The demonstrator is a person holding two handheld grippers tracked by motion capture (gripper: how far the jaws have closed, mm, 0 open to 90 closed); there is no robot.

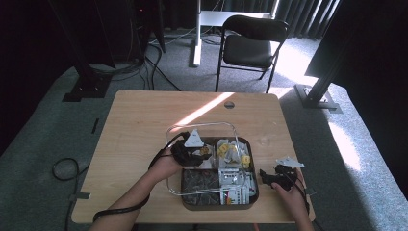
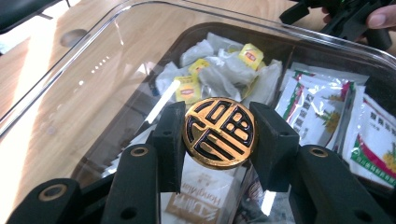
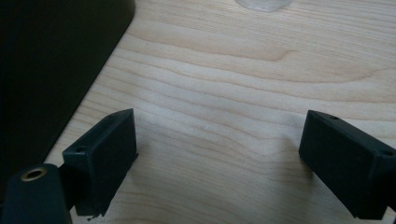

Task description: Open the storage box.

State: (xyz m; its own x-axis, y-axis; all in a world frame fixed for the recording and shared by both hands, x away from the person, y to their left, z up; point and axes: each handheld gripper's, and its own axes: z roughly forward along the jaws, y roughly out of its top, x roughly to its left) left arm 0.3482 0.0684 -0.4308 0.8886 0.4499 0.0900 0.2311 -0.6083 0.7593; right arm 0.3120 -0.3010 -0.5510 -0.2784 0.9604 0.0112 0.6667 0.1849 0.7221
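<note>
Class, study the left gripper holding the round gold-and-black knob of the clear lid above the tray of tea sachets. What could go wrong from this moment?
1. The left gripper pinches only the round knob by its edges; the clear lid might swivel or slip.
2. The tilted lid could catch the tray rim and disturb the tea sachets.
3. The right gripper rests open on the table, so nothing steadies the tray.

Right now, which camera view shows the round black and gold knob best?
The left gripper view: the knob sits close and sharp, clamped between the left tool. The high view gives just the hand and tool at the clear lid. The right gripper view faces bare table.
</note>
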